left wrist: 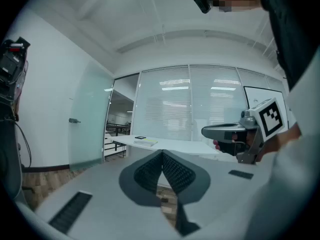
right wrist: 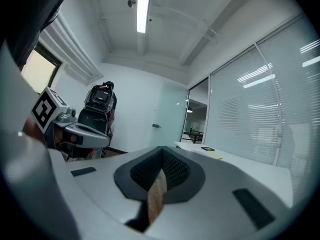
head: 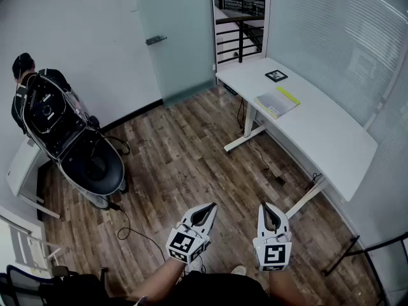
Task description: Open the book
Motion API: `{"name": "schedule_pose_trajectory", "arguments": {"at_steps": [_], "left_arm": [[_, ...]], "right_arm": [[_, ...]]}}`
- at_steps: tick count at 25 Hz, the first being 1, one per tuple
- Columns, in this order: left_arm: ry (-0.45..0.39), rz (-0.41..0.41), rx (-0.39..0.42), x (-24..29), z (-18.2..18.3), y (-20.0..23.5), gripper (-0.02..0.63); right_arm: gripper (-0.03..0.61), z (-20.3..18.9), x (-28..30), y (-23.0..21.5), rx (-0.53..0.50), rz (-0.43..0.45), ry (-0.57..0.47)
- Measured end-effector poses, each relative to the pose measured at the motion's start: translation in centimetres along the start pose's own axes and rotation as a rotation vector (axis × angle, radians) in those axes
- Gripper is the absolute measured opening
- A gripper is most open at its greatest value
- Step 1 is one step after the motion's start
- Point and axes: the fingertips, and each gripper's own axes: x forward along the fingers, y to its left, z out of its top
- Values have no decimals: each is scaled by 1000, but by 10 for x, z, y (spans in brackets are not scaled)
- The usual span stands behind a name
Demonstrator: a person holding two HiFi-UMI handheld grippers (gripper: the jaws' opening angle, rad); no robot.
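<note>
The left gripper (head: 205, 210) and right gripper (head: 268, 210) are pointing level, each with jaws pressed together on nothing, so neither is ready for a cover. The book (head: 276, 102) is lying closed well ahead of them, off to the right, on the desk (head: 331, 139). Arriving with jaws unopened is risking a shove that slides the book along the smooth top; pinching too deep is risking lifting the whole book
</note>
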Motion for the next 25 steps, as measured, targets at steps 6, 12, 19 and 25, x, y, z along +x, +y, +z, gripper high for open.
{"name": "schedule_pose_trajectory", "arguments": {"at_steps": [6, 12, 19, 25], "left_arm": [[-1, 3, 0, 3, 3, -3, 14], [2, -10, 21, 5, -2, -3, 14], [0, -30, 21, -22, -6, 10, 14], [20, -39, 20, -36, -14, 38, 14]], "right_arm": [[3, -1, 9, 1, 20, 42, 22], [5, -5, 9, -2, 111, 26, -37], [6, -4, 8, 34, 148, 45, -18], [6, -6, 23, 58, 157, 16, 5]]}}
